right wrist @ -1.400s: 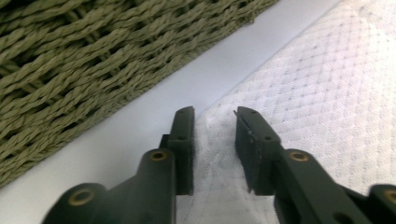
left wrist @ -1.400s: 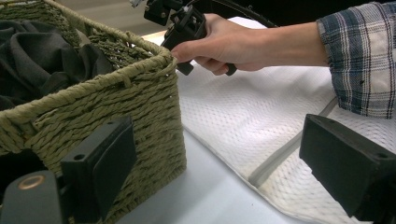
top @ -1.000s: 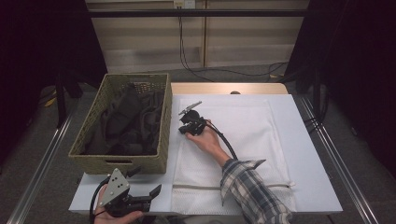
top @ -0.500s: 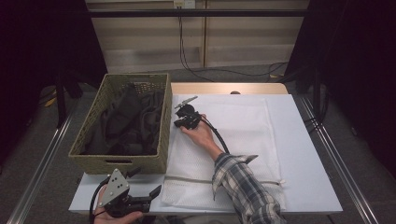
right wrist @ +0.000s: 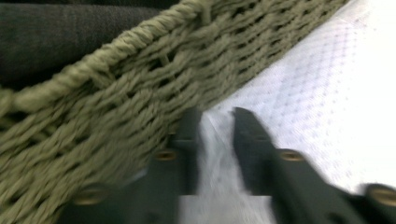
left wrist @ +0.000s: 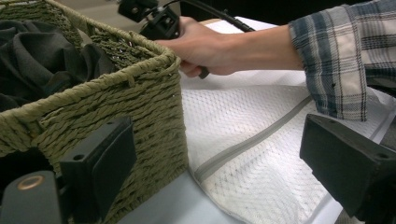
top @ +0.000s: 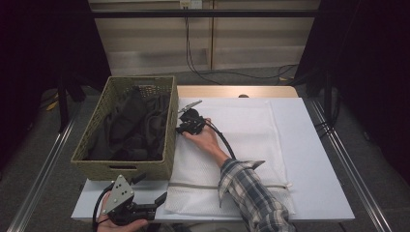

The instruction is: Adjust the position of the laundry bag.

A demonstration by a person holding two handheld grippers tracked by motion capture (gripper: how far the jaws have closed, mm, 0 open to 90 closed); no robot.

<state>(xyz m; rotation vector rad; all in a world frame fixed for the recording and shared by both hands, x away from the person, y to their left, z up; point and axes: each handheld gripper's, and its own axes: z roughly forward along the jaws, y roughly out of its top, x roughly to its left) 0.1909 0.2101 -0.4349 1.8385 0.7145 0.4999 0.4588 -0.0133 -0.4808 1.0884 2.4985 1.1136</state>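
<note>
Mesh bag flat, clothes not yet moved
My right tool [top: 185, 126] has just been opening, empty, on the mesh bag [top: 241, 140]; my left tool [top: 154, 200] gapes; dark clothes [top: 133, 128] fill the basket [top: 121, 166].

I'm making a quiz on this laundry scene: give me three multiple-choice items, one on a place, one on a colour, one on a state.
1. Where is the right gripper?
A. by the basket's side wall
B. at the table's far right corner
C. inside the basket

2. What colour is the mesh bag?
A. red
B. white
C. black

3. How do the left gripper jaws stand?
A. clamped on the basket
B. wide open
C. shut on the bag

Answers: 1 A, its jaws lie beside the woven basket; 2 B, white mesh with a grey zip; 3 B, nothing is between the jaws.
</note>
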